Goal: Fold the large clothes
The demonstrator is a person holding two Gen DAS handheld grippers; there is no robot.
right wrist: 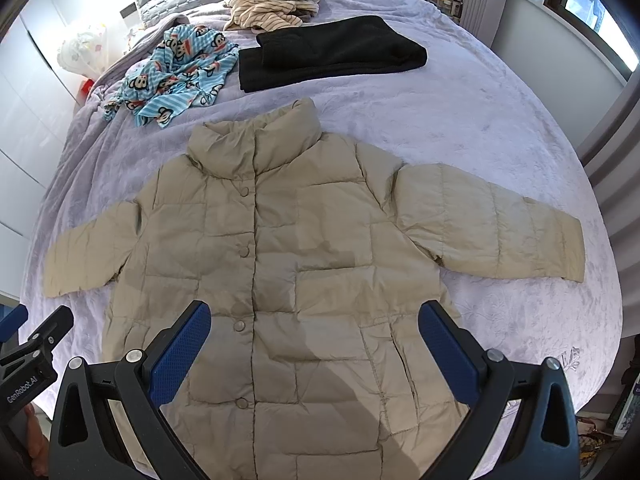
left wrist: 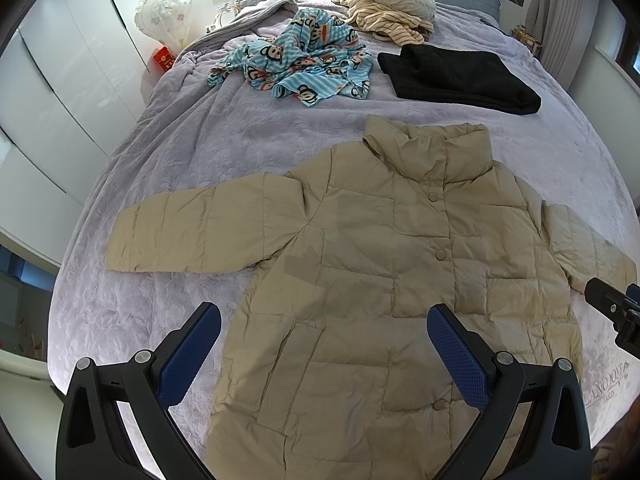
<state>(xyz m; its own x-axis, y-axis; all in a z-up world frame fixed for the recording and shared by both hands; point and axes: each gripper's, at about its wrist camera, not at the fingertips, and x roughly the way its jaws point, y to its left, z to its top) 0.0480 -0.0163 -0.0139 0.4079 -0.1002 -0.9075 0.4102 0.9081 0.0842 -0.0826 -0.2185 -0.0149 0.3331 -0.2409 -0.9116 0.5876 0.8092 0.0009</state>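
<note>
Both tongs spread and empty above the hem end of a flat-lying jacket.

The left gripper and the right gripper each hang with fingers wide apart, clamped on nothing, over the lower body of the beige puffer jacket, which lies face up and buttoned on the lavender bedspread. The jacket's long axis runs straight away from the tongs, hem at the foot edge of the bed, collar toward the head edge. Its sleeves lie crosswise: the left sleeve reaches toward the left edge and sits nearer the left gripper, the right sleeve toward the right edge, nearer the right gripper. Judged from this layout, each sleeve falls to the gripper on its own side. Beyond the collar lie a folded black garment and a crumpled blue printed cloth, well apart from the jacket.
</note>
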